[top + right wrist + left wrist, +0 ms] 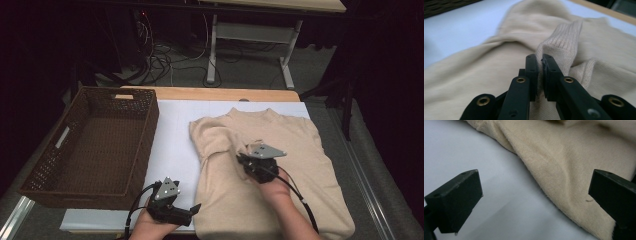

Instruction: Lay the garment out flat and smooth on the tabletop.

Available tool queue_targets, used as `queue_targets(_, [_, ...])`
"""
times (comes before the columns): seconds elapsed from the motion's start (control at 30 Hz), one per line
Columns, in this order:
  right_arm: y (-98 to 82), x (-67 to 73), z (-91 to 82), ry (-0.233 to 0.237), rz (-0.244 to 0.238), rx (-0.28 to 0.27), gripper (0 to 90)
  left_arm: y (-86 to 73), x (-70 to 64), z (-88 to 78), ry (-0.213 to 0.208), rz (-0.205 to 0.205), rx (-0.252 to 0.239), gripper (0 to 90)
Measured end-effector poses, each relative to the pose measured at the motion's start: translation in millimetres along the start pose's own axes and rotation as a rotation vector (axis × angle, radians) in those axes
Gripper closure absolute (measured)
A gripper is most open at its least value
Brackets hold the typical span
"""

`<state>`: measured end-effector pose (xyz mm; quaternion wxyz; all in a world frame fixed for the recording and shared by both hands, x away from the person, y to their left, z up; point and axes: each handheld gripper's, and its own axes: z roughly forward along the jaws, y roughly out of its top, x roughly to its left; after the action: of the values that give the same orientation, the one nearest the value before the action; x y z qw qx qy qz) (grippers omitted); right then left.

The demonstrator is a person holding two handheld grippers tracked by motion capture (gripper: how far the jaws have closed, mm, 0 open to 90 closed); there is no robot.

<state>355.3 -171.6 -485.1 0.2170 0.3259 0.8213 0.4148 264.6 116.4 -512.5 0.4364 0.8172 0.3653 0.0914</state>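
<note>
The beige sweater (270, 170) lies flat just right of the wicker basket (95, 145). Its ribbed cuff (560, 42) is pinched by the right gripper (541, 75) over the chest: 1 sleeve is judged mid-fold. The left gripper (534, 195) is held open at the sweater's left edge. The cuff should next be laid flat across and released.

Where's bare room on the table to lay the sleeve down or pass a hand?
One free strip: the white sheet between the wicker basket and the sweater, running back to the collar. The basket's inside is bare too. It is crowded at the sheet's near left, where the left tool hovers open by the hem. The right tool pinches the ribbed cuff over the chest.
</note>
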Motion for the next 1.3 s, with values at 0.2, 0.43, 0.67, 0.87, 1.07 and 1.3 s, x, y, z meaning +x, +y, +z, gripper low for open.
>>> queue_targets(0.2, [0.8,44.5,9.8,0.103,-0.074,-0.005,84.6,-0.3,1.3,-1.9,0.005,-0.005,-0.004,0.0])
queue_targets(0.43, [-0.2,79.1,10.1,0.214,-0.121,-0.021,83.6,-0.5,2.0,-2.3,0.009,-0.007,-0.006,0.0])
queue_targets(0.67, [-2.4,60.7,-15.7,0.182,-0.047,-0.066,55.5,-1.0,-0.6,-0.9,0.013,0.003,0.002,0.0])
queue_targets(0.87, [-23.3,24.1,-48.2,0.082,0.025,-0.071,47.2,2.5,-2.8,0.7,0.020,0.010,-0.012,0.2])
queue_targets(1.07, [-54.0,-14.0,-73.3,-0.024,0.097,-0.064,38.0,17.0,-6.2,-0.5,0.041,0.042,-0.050,12.3])
queue_targets(1.3, [-85.2,-46.9,-101.4,-0.132,0.172,-0.062,21.1,35.2,-23.6,14.4,-0.023,0.105,-0.059,42.1])
